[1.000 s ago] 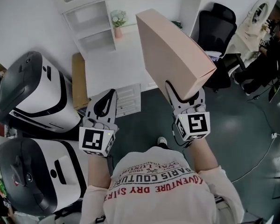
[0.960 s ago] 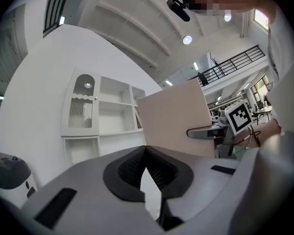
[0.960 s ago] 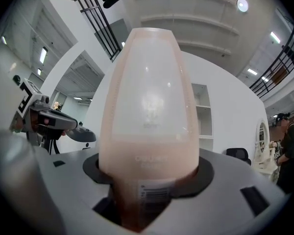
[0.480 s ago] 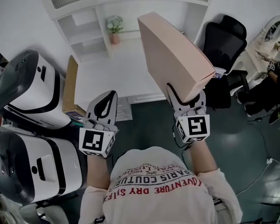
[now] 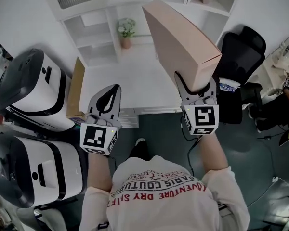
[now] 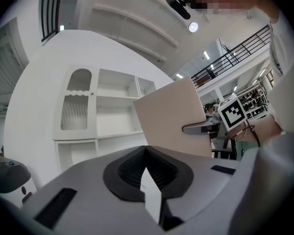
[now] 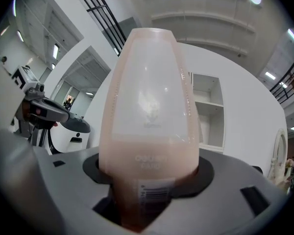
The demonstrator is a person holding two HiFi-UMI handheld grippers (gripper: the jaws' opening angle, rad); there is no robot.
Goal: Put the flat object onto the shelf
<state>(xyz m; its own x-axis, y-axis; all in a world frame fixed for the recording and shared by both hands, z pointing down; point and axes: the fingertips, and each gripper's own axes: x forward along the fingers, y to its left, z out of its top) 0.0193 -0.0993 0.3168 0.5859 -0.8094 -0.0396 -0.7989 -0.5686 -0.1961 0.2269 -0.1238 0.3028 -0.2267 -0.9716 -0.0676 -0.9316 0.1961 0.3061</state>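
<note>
A flat pink box (image 5: 180,42) stands on edge, tilted up and away, with my right gripper (image 5: 196,91) shut on its near lower end. In the right gripper view the box (image 7: 149,97) fills the space between the jaws, with a barcode label near the pads. The white shelf unit (image 5: 98,25) is straight ahead, just beyond the box's top. My left gripper (image 5: 108,100) hovers to the left at about the same height, shut and empty. From the left gripper view I see its tips (image 6: 146,150) meeting, the box (image 6: 171,124) and the shelf (image 6: 115,114).
A small potted plant (image 5: 126,30) stands on the white counter (image 5: 135,76) under the shelves. Two large white and black machines (image 5: 33,88) (image 5: 29,167) crowd the left side. A brown board (image 5: 74,88) leans by the counter. A black office chair (image 5: 241,49) is at the right.
The shelf and counter have drawn nearer and shifted in view as the person stepped forward. Both grippers keep their pose, and the box stays held.
</note>
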